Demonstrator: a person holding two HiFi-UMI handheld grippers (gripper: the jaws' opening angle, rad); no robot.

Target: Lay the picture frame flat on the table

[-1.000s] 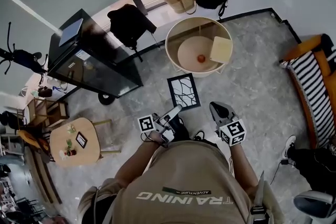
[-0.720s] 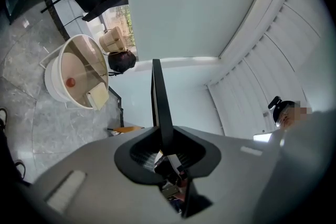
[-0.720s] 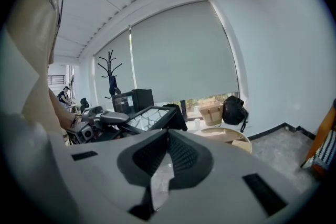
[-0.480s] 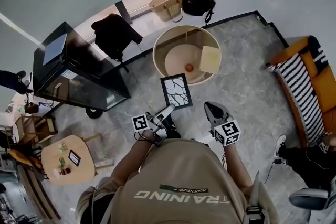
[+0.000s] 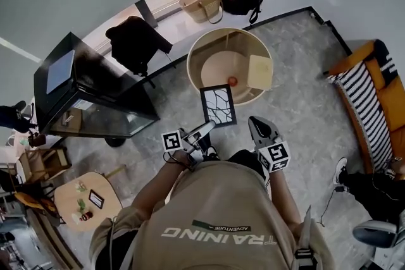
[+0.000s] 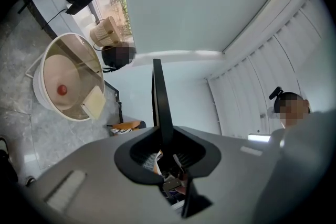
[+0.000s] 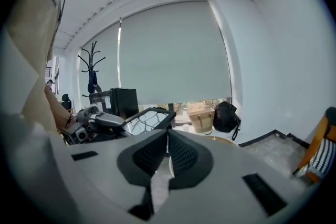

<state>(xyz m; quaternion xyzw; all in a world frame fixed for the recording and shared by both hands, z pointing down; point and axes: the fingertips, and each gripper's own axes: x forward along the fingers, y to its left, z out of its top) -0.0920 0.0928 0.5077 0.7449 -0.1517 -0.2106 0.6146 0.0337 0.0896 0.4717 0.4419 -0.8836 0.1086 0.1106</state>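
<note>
In the head view my left gripper (image 5: pixel 205 129) is shut on the lower edge of the black picture frame (image 5: pixel 218 105), which shows a white panel with black branch lines. The frame's far edge reaches the near rim of the round wooden table (image 5: pixel 196 47). From the left gripper view the frame (image 6: pixel 159 105) appears edge-on, standing up from between the pads of that gripper (image 6: pixel 163 145). My right gripper (image 5: pixel 255 122) hangs beside the frame to its right, shut and holding nothing (image 7: pixel 168 147). The right gripper view also catches the frame (image 7: pixel 150 118) at the left.
On the table's sunken top lie a red ball (image 5: pixel 233 80) and a beige square block (image 5: pixel 261 71). A black cabinet (image 5: pixel 95 95) stands to the left, bags (image 5: pixel 201 2) sit by the window, an orange striped sofa (image 5: pixel 373 88) is at the right, and a small wooden side table (image 5: pixel 79 193) at lower left.
The left gripper has carried the frame closer to the round table; its far edge now overlaps the table's near rim. Both grippers keep their grip states.
</note>
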